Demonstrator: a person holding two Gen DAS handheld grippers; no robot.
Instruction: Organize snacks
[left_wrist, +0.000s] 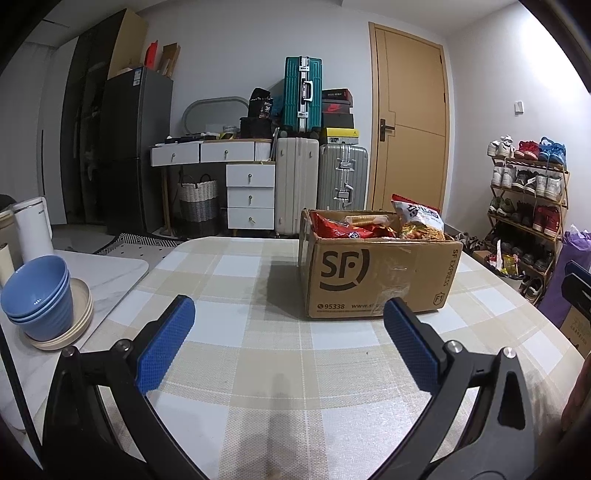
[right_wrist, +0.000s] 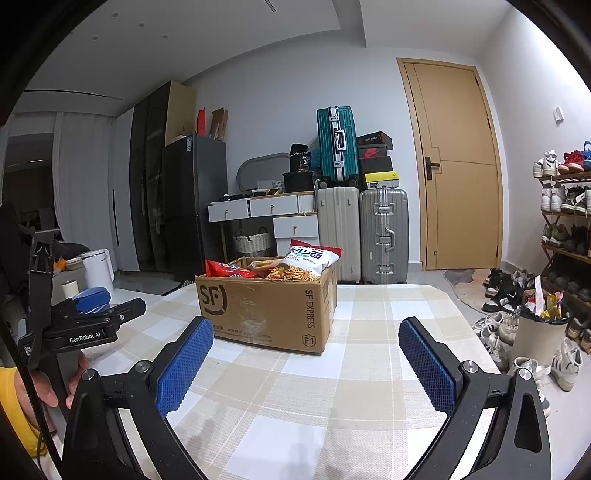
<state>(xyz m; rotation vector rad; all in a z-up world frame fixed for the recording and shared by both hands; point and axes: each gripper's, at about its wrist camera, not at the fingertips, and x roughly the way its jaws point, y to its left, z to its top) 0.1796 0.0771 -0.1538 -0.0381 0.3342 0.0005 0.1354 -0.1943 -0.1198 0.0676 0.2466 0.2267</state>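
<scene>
A brown cardboard box (left_wrist: 376, 277) printed "SF" stands on the checked tablecloth, full of snack bags. A red chip bag (left_wrist: 338, 229) lies at its left, and a white noodle-snack bag (left_wrist: 419, 218) sticks up at its right. My left gripper (left_wrist: 288, 325) hovers low over the table, open and empty, just short of the box. The right wrist view shows the same box (right_wrist: 266, 306) ahead and to the left, with the white bag (right_wrist: 308, 260) on top. My right gripper (right_wrist: 306, 350) is open too, holding nothing, its left pad (right_wrist: 184, 367) near the box's front.
Stacked blue bowls (left_wrist: 38, 295) on a beige plate sit at the left, beside a white kettle (left_wrist: 33, 229). The left gripper's body (right_wrist: 85, 325) and a hand show at the left of the right wrist view. A shoe rack (left_wrist: 528, 206), a bin (right_wrist: 543, 332) and suitcases (left_wrist: 341, 177) stand beyond the table.
</scene>
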